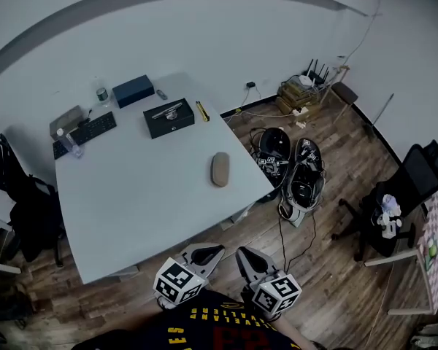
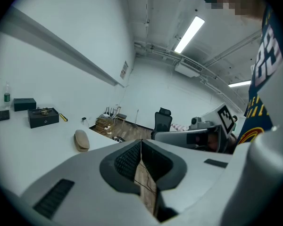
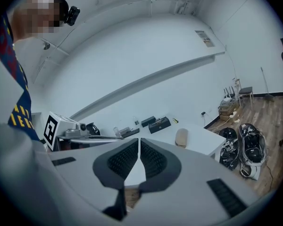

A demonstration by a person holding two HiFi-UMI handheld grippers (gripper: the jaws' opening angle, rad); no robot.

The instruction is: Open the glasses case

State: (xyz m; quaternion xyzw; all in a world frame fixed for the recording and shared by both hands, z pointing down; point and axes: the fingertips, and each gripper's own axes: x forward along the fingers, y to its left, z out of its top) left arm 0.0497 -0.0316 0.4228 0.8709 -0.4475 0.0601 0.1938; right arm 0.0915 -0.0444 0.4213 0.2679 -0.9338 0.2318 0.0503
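Observation:
A beige oval glasses case (image 1: 220, 169) lies closed near the right edge of the white table (image 1: 139, 203). It also shows in the left gripper view as the glasses case (image 2: 81, 141) and in the right gripper view as the glasses case (image 3: 181, 137). Both grippers hang close to my body, off the table's near edge and well short of the case. My left gripper (image 1: 209, 254) has its jaws together with nothing between them. My right gripper (image 1: 246, 257) is likewise shut and empty.
At the table's far side sit a black box (image 1: 168, 118), a dark blue box (image 1: 133, 90), a keyboard (image 1: 85, 133), a yellow tool (image 1: 202, 111) and a bottle (image 1: 101, 93). Bags and cables (image 1: 292, 168) lie on the wooden floor to the right, beside an office chair (image 1: 401, 199).

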